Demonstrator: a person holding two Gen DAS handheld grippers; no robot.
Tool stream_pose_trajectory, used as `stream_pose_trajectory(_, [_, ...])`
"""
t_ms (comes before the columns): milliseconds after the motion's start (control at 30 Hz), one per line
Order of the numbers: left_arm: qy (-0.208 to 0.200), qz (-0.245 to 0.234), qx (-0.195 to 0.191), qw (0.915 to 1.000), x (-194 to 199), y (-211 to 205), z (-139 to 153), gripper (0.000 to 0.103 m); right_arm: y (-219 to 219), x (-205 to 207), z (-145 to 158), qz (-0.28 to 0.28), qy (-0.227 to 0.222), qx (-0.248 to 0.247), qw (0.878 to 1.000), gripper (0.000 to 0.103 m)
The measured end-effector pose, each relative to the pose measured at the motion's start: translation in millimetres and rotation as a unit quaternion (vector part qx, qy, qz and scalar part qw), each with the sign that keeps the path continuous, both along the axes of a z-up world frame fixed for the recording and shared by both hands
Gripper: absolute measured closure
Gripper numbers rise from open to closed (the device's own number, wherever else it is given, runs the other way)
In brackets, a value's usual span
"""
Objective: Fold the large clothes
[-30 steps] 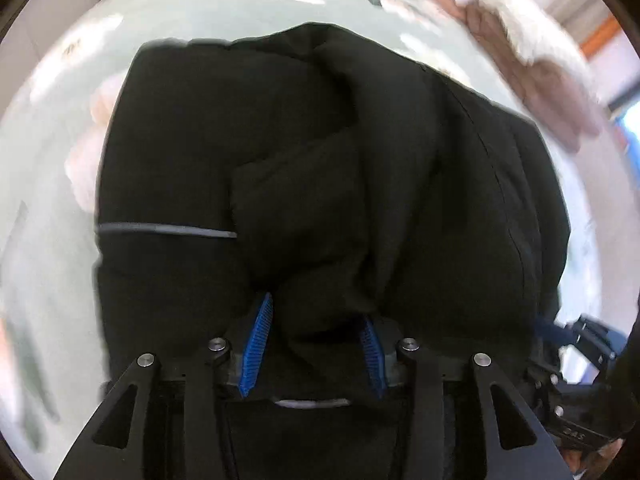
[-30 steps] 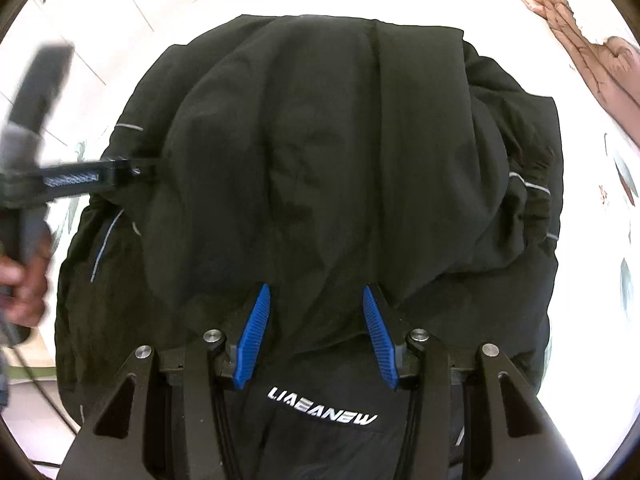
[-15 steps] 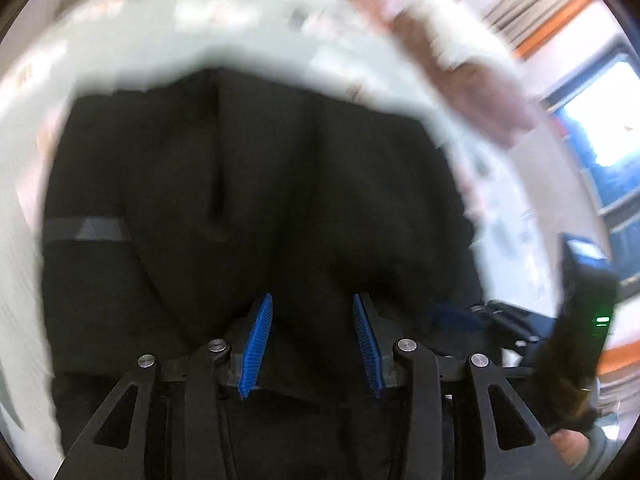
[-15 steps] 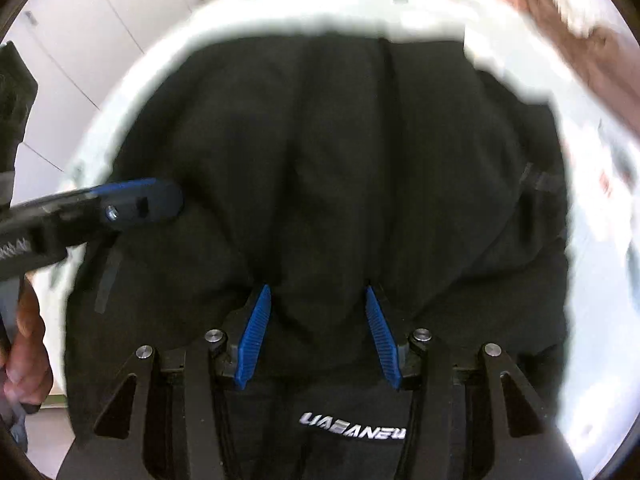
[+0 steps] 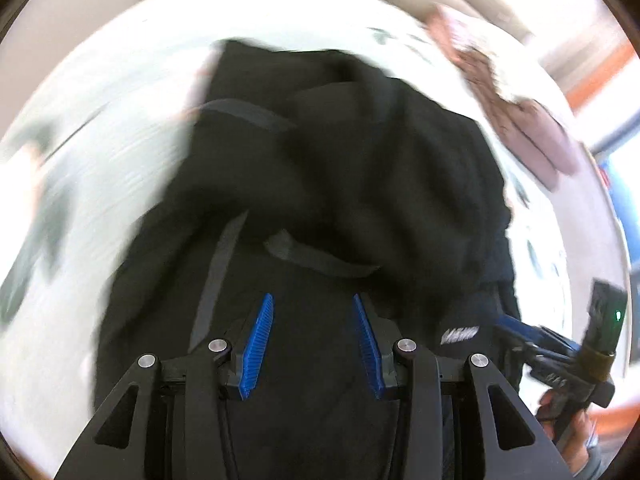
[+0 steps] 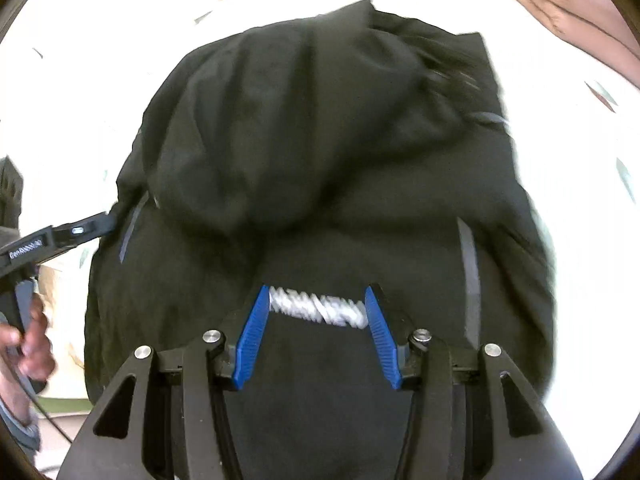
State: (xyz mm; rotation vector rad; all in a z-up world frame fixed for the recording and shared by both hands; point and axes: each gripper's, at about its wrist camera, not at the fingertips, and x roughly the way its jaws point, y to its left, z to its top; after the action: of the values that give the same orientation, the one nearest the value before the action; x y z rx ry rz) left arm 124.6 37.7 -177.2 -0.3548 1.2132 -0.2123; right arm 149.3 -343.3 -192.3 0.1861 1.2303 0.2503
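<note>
- Garment (image 5: 360,168) in black fabric is lying heaped on a pale floral bedspread (image 5: 120,128), filling the middle of both wrist views; its far part is bunching into thick rolled folds while the near part is lying flatter under the cameras.
- Grey reflective stripes (image 6: 469,276) are running across the dark cloth, and a white printed logo (image 6: 318,309) is showing blurred on the near panel in the right wrist view.
- The left gripper (image 5: 312,340) is hovering over the near panel with its blue pads spread apart and nothing pinched between them; only flat cloth is showing through the gap.
- The right gripper (image 6: 316,336) is likewise standing wide, its blue pads (image 6: 252,340) framing the white logo without clamping any fabric.
- In the left wrist view, the right gripper (image 5: 520,332) is appearing at the right edge, beside the garment's side.
- In the right wrist view, the left gripper (image 6: 80,234) is reaching in from the left edge, its tip touching the garment's side.
- A pinkish-brown cloth (image 5: 532,132) is lying on the bedspread beyond the garment, apart from it.
- Much of the left wrist view is smearing with motion blur.
</note>
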Motion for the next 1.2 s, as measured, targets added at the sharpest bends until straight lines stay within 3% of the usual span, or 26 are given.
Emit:
stream_pose_trajectory(133, [0.04, 0.112, 0.01, 0.9928, -65.6, 80.9, -5.5, 0.06, -43.0, -37.1, 0.2, -0.015, 0.026, -0.023, 0.999, 0.051])
stream_pose_trajectory(267, [0.094, 0.22, -0.031, 0.9704, -138.3, 145.9, -28.1, 0.06, -80.6, -69.2, -2.2, -0.03, 0.048, -0.042, 0.998, 0.05])
stream_pose_trajectory(367, [0.121, 0.25, -0.074, 0.9577, -172.9, 163.3, -51.2, 0.06, -99.9, -85.3, -11.2, -0.042, 0.077, -0.038, 0.995, 0.05])
stream_pose_trajectory(467, [0.142, 0.249, -0.114, 0.9513, -194.5, 164.1, -76.4, 0.06, -107.0, -97.4, -21.0, -0.049, 0.098, -0.031, 0.993, 0.05])
stream_pose_trajectory(667, [0.127, 0.225, -0.114, 0.9593, -195.3, 150.3, -87.9, 0.06, -101.0, -112.0, -28.4, -0.03, 0.11, -0.041, 0.993, 0.05])
stream_pose_trajectory(800, [0.119, 0.218, -0.072, 0.966, -189.3, 149.0, -77.8, 0.06, -97.5, -114.7, -28.3, -0.032, 0.113, -0.037, 0.992, 0.05])
stream_pose_trajectory(900, [0.143, 0.187, -0.054, 0.9702, -183.9, 139.2, -87.5, 0.053, -96.4, -112.7, -31.1, -0.036, 0.117, -0.03, 0.992, 0.05])
stream_pose_trajectory(1000, [0.138, 0.172, -0.062, 0.9734, -183.6, 135.3, -91.9, 0.042, -95.9, -112.3, -32.2, -0.032, 0.118, -0.031, 0.992, 0.05])
stream_pose_trajectory(1200, [0.14, 0.147, -0.072, 0.9765, -189.2, 132.3, -92.3, 0.042, -108.2, -127.3, -32.3, -0.027, 0.128, -0.005, 0.991, 0.05])
